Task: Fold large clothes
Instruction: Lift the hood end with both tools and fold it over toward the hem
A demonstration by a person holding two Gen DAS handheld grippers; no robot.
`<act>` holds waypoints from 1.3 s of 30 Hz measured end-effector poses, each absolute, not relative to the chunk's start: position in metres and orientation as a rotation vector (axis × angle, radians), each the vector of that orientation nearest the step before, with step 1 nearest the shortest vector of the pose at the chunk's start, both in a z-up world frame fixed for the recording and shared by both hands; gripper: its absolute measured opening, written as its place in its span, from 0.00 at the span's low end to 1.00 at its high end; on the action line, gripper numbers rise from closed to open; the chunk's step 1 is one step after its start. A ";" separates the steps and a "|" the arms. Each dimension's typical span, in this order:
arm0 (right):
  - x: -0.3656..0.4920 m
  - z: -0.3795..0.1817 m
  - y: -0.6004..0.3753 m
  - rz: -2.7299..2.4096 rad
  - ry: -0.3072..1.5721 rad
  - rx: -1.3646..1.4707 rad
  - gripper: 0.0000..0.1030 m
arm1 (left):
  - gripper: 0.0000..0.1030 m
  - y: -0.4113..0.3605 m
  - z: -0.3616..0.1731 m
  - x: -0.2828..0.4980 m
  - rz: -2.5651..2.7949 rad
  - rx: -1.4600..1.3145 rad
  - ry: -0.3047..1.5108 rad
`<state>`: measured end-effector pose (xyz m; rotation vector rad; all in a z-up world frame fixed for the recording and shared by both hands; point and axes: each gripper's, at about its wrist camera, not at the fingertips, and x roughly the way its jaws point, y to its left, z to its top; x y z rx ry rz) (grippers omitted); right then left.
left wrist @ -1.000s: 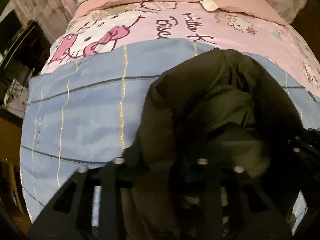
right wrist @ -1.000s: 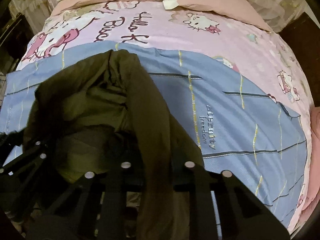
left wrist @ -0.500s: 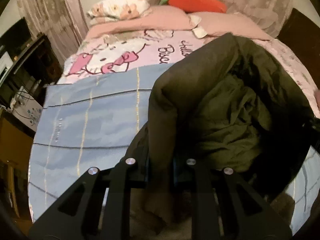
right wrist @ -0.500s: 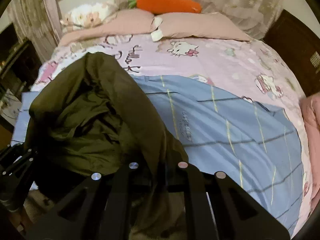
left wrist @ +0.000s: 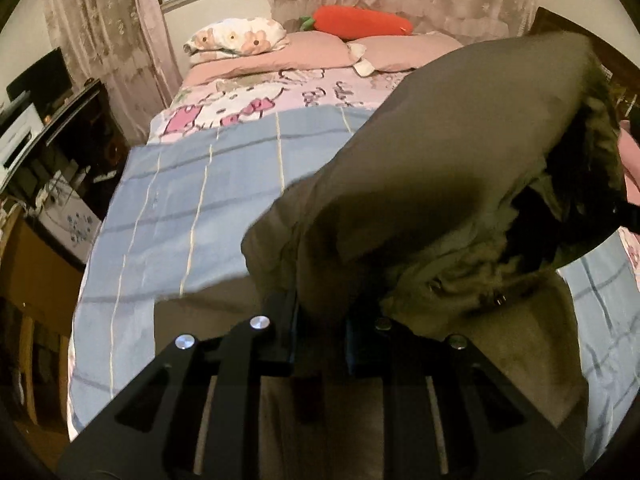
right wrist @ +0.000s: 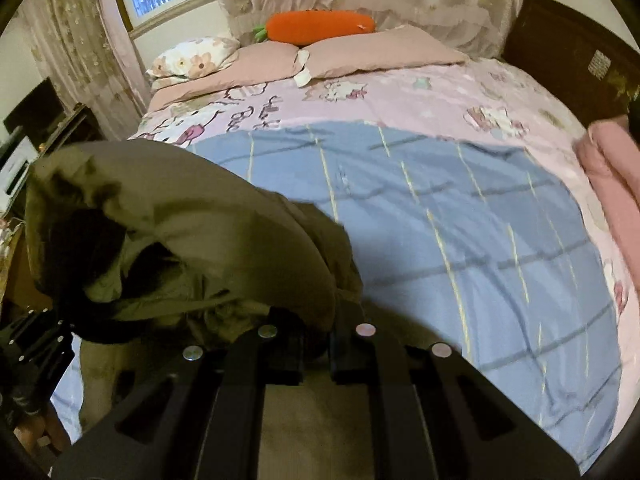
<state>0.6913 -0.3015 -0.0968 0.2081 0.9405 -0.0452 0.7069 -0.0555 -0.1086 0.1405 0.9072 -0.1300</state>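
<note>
Room: bed (right wrist: 440, 92) under pink cartoon sheet, blue striped cover (right wrist: 460, 220) ahead of both jaws.
Left gripper (left wrist: 320, 332): clamped on olive jacket (left wrist: 440, 168), jaws just reopening slightly; jacket balloons up and rightward.
Left-only: dark shelving (left wrist: 60, 140) at far left.
Right gripper (right wrist: 316, 344): clenched on jacket (right wrist: 180, 216), bulk bunched leftward.
Right-only: folded pink cloth (right wrist: 612, 184) at far right.

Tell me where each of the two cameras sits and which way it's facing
Left wrist: on the left claw, looking down along it over the bed toward the window; its fingers clamp the olive coat.
Right wrist: on the right claw, same heading; it pinches the coat, and the left claw shows at the left edge.
Shared: coat, blue sheet, carrot pillow.
</note>
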 end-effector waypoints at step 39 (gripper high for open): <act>0.582 -0.181 -0.227 0.076 0.938 0.117 0.75 | 0.98 -0.049 -0.178 0.602 -0.149 0.090 0.970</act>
